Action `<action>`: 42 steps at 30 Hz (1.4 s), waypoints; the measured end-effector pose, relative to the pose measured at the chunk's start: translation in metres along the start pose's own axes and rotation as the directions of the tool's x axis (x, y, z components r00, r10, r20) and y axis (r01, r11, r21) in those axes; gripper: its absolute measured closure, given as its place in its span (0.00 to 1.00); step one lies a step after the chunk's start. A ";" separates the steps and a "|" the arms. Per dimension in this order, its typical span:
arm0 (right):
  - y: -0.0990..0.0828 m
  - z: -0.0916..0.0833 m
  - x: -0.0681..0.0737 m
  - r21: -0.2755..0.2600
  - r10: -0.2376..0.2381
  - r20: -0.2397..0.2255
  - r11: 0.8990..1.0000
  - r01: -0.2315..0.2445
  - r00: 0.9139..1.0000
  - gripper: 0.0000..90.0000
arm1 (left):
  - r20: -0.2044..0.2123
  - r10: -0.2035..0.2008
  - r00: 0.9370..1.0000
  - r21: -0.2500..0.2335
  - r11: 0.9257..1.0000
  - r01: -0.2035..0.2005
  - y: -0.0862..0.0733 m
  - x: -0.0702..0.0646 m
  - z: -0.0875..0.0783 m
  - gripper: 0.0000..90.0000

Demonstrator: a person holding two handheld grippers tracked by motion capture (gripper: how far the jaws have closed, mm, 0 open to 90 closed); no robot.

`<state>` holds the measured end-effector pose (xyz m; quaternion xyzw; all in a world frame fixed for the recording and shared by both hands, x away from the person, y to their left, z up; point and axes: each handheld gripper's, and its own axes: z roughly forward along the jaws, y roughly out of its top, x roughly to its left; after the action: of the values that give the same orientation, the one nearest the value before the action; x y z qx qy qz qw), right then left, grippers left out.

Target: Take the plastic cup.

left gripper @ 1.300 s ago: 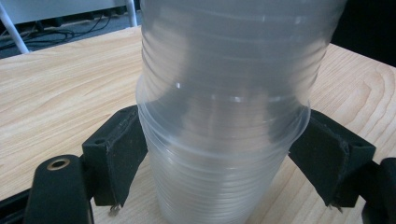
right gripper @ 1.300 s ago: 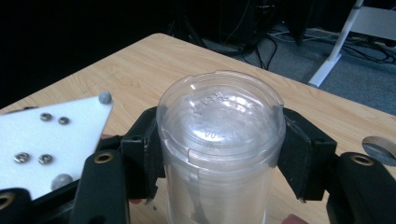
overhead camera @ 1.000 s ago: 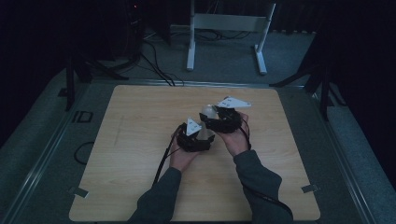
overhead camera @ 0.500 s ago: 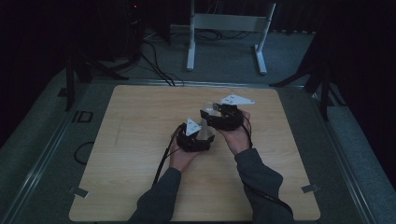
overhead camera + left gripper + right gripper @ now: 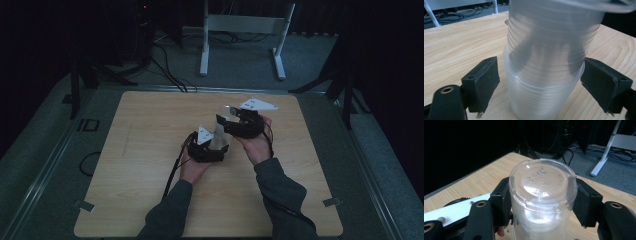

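While left gripper (image 5: 541, 85) fingers just opened, right gripper (image 5: 541, 202) clamps the cup (image 5: 543, 195).

The cups (image 5: 544, 82) are seen as clear, ribbed, glossy plastic. The table (image 5: 150, 150) is surfaced in pale, matt wood grain. The pads (image 5: 484, 80) look matt black.

A big wooden table (image 5: 150, 130) with a light top sits in the middle of a dark room. It stands on a grey floor (image 5: 240, 65), and behind it is a white metal stand (image 5: 245, 25) with two legs. Black cables (image 5: 165, 55) lie on the floor by the stand, one more cable loop (image 5: 87, 162) lies just to the left of the table, and a small strip of tape (image 5: 332, 202) sticks to the table's near right corner.
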<state>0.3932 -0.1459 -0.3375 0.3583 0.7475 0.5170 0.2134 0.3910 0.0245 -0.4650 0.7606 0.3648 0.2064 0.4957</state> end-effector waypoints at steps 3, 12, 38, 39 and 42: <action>0.003 -0.002 0.001 -0.008 0.003 -0.003 1.000 -0.003 1.000 0.44 | -0.002 0.002 1.000 0.000 1.000 -0.002 0.001 0.000 -0.001 0.17; 0.012 -0.011 0.002 -0.036 0.004 -0.005 0.999 -0.004 1.000 0.44 | -0.004 -0.006 1.000 -0.013 1.000 0.006 0.001 0.001 -0.007 0.16; 0.021 -0.045 -0.016 -0.074 0.012 0.022 0.997 -0.010 1.000 0.44 | -0.003 -0.017 1.000 -0.031 0.999 0.017 0.003 0.001 -0.023 0.18; 0.021 -0.046 -0.018 -0.072 0.012 0.026 0.997 -0.010 1.000 0.44 | -0.001 -0.019 1.000 -0.031 0.999 0.019 0.003 0.001 -0.023 0.18; 0.019 -0.050 -0.022 -0.073 0.018 0.036 0.997 -0.015 0.999 0.44 | 0.000 -0.019 1.000 -0.035 0.999 0.019 0.002 0.002 -0.027 0.18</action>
<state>0.3787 -0.1899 -0.3023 0.3658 0.7210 0.5390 0.2360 0.3747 0.0416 -0.4523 0.7484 0.3684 0.2080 0.5109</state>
